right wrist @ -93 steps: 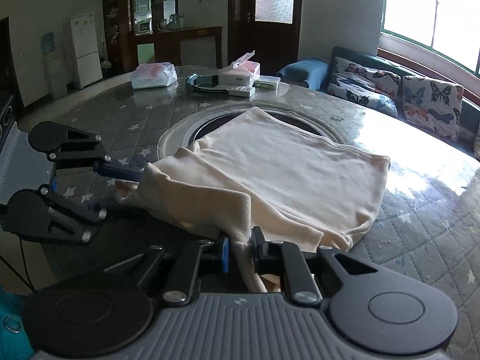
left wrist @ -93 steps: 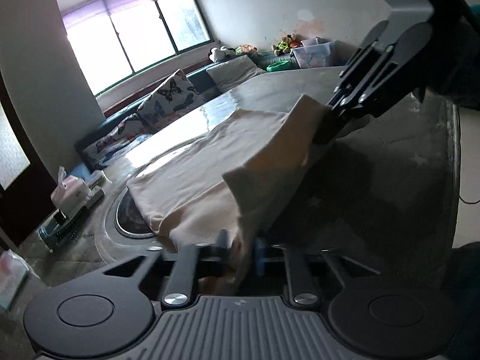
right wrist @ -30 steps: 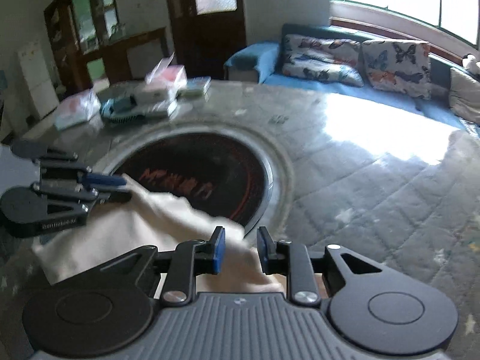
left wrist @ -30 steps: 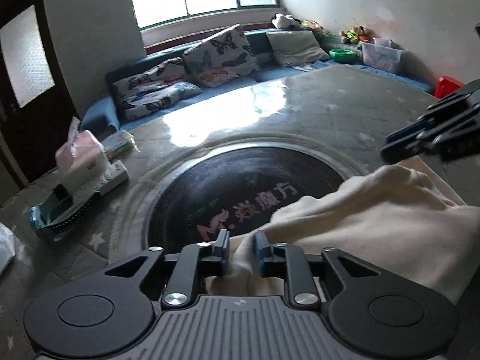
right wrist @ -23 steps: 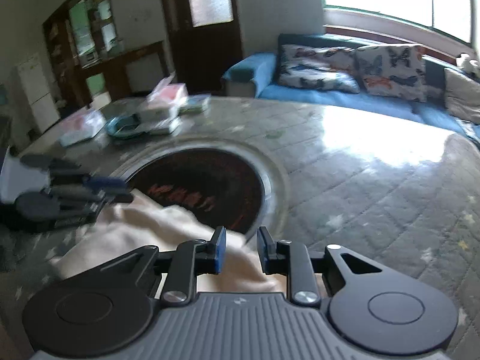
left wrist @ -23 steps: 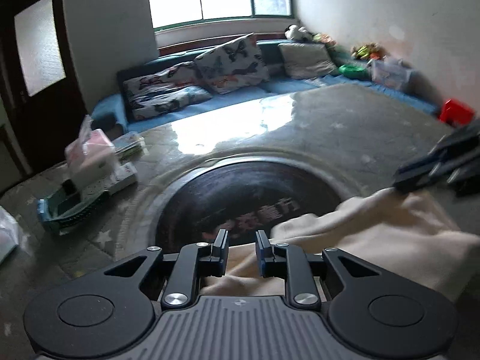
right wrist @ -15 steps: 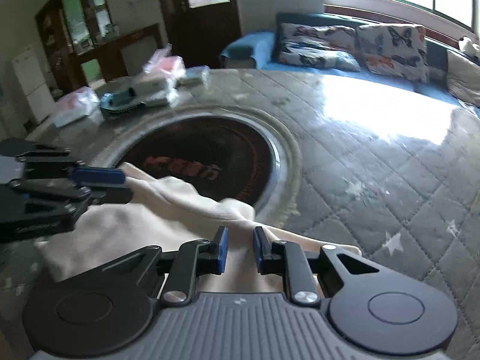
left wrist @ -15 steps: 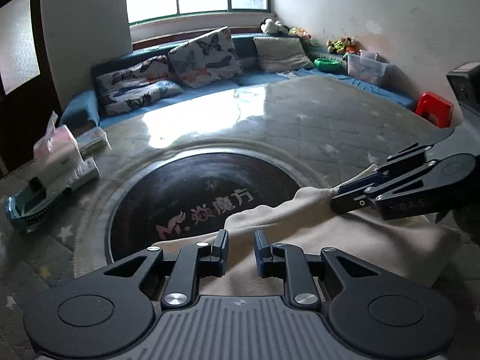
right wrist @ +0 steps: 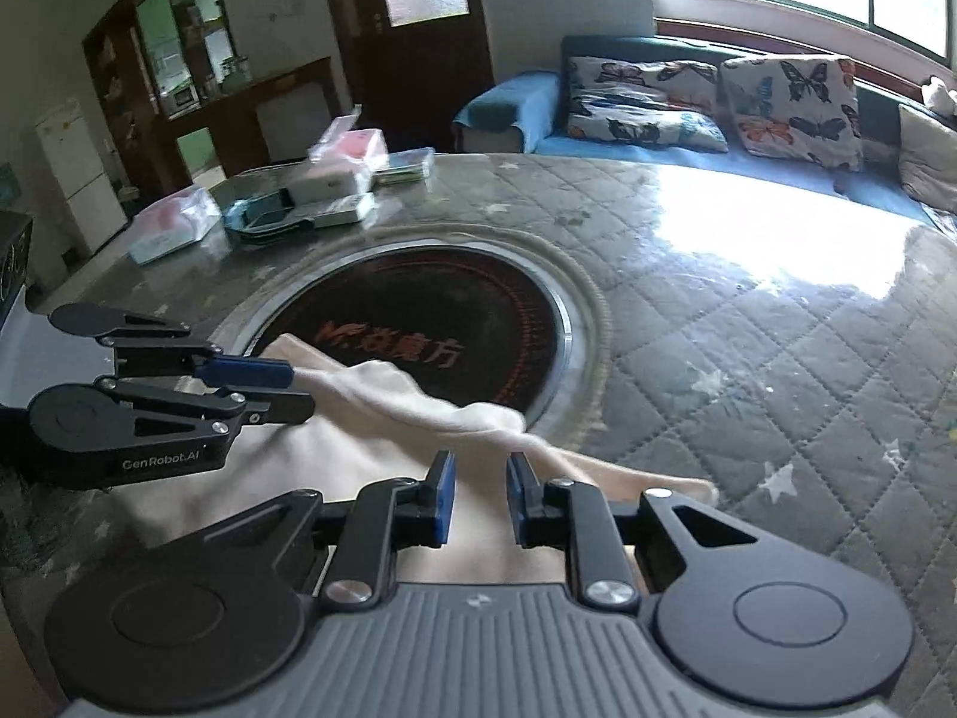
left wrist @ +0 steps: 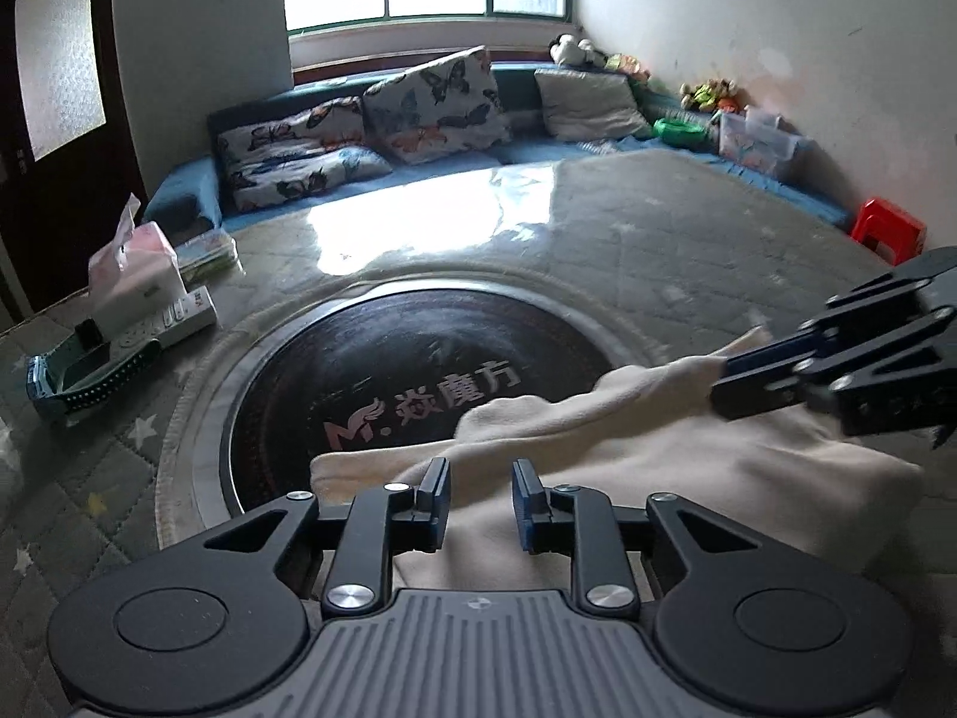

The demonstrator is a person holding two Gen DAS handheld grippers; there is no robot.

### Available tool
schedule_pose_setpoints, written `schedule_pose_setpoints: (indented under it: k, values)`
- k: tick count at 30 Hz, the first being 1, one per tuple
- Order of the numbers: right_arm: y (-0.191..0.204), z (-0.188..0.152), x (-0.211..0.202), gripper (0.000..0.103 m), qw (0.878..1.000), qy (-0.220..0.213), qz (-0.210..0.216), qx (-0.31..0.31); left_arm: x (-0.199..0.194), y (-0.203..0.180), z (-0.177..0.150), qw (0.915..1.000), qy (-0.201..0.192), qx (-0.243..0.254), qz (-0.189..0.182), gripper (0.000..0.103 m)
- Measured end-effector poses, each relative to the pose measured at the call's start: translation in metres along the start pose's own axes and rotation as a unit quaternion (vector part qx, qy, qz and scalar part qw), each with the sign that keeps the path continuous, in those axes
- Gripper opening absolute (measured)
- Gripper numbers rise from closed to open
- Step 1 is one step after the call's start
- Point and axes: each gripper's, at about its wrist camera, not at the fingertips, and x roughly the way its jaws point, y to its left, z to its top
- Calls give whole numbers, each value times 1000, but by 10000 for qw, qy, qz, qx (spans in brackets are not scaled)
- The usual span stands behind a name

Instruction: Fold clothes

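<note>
A cream cloth (left wrist: 658, 466) lies bunched in folds on the near part of the round quilted table (left wrist: 658, 251), partly over its dark round inset (left wrist: 389, 359). My left gripper (left wrist: 477, 496) is low over the cloth's near left edge, with fabric filling the narrow gap between its fingers. In the right wrist view the same left gripper (right wrist: 302, 389) pinches a cloth corner at the left. My right gripper (right wrist: 480, 496) is shut on the cloth (right wrist: 371, 449) at its right end. In the left wrist view the right gripper (left wrist: 718, 386) grips a raised ridge of fabric.
A tissue box (left wrist: 134, 275), a white remote (left wrist: 179, 323) and a blue tray (left wrist: 66, 371) sit on the table's far left. A wrapped packet (right wrist: 173, 227) lies beside them. A sofa with butterfly cushions (left wrist: 418, 119) runs behind the table, and a red stool (left wrist: 888, 233) stands at the right.
The cloth, spread wide three seconds ago, has been drawn over itself to the near side. In the last half second both grippers sank lower and moved slightly farther apart.
</note>
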Motion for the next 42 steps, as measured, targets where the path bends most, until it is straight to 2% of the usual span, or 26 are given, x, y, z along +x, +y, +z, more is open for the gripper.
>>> schedule_pose_setpoints:
  k: [6, 12, 18, 23, 30, 37, 42]
  values:
    - [21, -7, -11, 18, 9997, -45, 164, -173, -29, -15, -18, 9998, -164, 91, -79, 25]
    - [35, -20, -18, 18, 9994, -128, 128, -311, -44, -19, -37, 9997, -224, 104, -1, 25]
    - [40, -32, -17, 19, 9993, -157, 64, -321, -42, -16, -47, 9999, -158, 32, 54, 25]
    - [37, -40, -10, 23, 9996, -150, 20, -234, -39, -17, -51, 9998, -164, 36, 71, 27]
    - [32, -46, -6, 24, 9996, -213, 92, -186, -39, -14, -55, 9998, -195, -41, 61, 28]
    - [34, -44, -13, 25, 9994, -235, 88, -237, -56, -12, -53, 9992, -353, -110, 140, 28]
    - [34, -45, -19, 25, 9994, -248, 73, -248, -52, -8, -61, 9993, -245, -184, 233, 28]
